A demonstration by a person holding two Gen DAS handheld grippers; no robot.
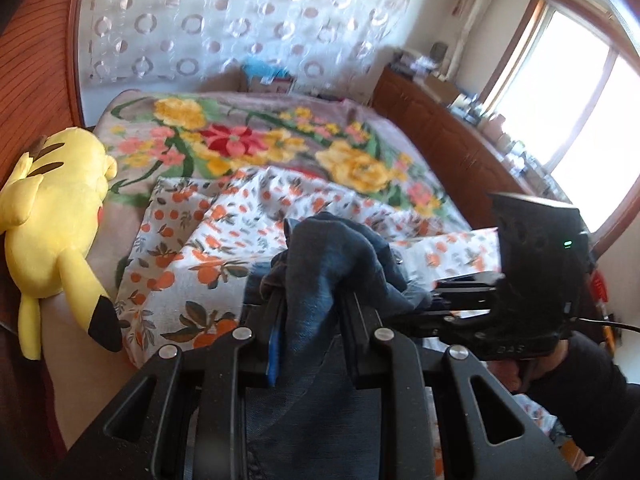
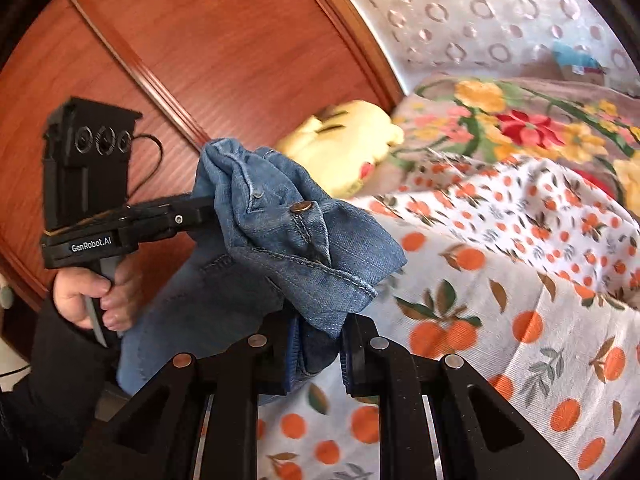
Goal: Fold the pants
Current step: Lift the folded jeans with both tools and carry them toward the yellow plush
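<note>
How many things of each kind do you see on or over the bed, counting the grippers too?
Grippers: 2, the left gripper and the right gripper, both clamped on the denim
Jeans: 1
Yellow plush toy: 1
Bed covers: 2, the floral blanket and the orange-print sheet
Total: 6

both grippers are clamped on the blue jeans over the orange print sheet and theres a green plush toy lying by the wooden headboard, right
Not quite: the plush toy is yellow, not green, as the left wrist view shows. The rest holds: the left gripper and the right gripper are both clamped on the blue jeans over the orange print sheet, by the wooden headboard.
</note>
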